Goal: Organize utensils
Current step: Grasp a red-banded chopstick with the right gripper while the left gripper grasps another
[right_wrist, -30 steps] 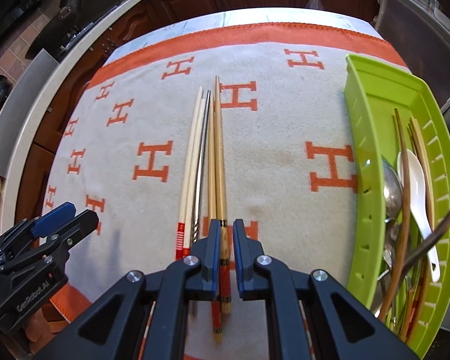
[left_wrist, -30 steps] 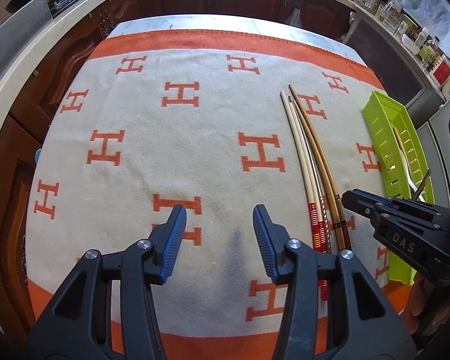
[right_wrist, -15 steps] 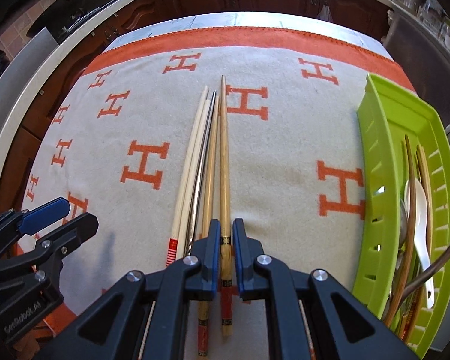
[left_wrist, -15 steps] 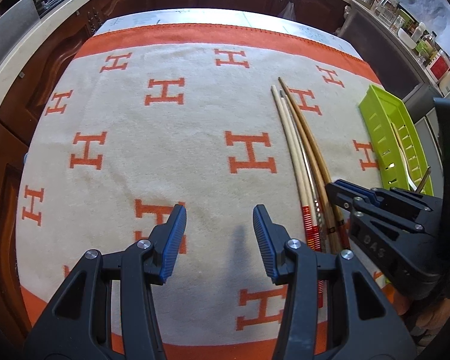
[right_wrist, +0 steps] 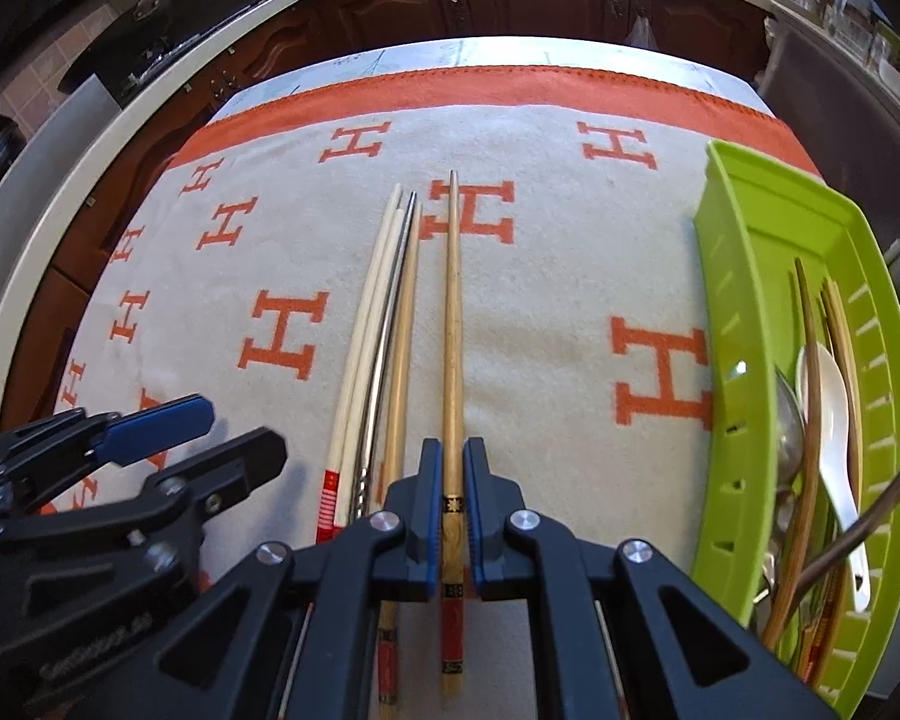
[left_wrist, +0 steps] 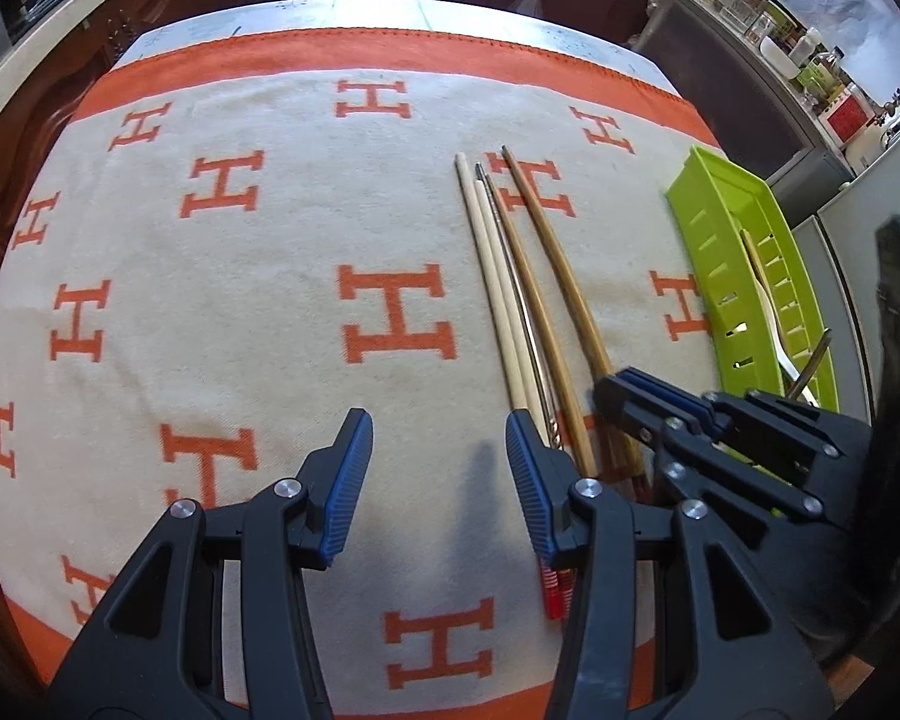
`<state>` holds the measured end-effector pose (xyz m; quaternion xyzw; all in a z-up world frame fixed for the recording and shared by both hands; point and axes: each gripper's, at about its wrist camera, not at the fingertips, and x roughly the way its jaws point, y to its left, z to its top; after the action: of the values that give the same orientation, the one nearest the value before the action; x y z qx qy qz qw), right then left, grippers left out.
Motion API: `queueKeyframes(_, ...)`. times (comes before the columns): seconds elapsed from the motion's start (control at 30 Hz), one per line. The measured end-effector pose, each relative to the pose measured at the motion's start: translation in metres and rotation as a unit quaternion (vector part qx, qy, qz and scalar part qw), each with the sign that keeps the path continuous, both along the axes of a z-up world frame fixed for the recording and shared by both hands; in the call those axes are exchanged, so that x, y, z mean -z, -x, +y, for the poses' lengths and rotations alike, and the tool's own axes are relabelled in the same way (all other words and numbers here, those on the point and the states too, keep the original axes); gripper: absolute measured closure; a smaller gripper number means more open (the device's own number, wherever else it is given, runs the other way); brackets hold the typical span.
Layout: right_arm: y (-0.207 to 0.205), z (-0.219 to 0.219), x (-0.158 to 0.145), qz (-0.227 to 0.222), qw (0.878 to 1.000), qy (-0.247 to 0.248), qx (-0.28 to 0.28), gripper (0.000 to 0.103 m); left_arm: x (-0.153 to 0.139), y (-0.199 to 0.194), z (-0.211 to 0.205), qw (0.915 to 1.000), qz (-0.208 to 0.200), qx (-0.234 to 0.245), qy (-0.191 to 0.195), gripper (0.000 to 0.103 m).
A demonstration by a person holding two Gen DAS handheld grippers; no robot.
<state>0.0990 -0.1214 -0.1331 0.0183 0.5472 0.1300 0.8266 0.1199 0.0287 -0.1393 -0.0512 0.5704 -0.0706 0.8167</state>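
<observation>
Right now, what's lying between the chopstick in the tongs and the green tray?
Nothing: only bare blanket between the held chopstick and green tray, shown in the right wrist view.

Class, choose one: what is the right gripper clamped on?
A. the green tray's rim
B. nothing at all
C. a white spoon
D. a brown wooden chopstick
D: the right gripper has its blue pads pressed on the brown wooden chopstick lying on the cloth.

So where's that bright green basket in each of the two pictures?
Left wrist view: the green basket sits at the right edge, beyond the right gripper.
Right wrist view: the basket fills the right side, with spoons and chopsticks lying in it.
Shared landmark: the row of chopsticks on the orange-lettered cloth, left of the basket.
</observation>
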Motion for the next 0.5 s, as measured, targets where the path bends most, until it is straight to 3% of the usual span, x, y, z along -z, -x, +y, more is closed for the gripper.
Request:
queueKeyframes(0.23,0.015,-0.020,-0.018,-0.021,0.999,-0.025,0.014,0.096,0.009,-0.008,-0.020,0.9997,0.005,0.013,-0.021,0.060)
queueKeyframes(0.5,0.025,-0.033,-0.026,-0.032,0.998,-0.050,0.022,0.096,0.012,-0.012,-0.037,0.9972,-0.009,0.011,-0.074,0.060)
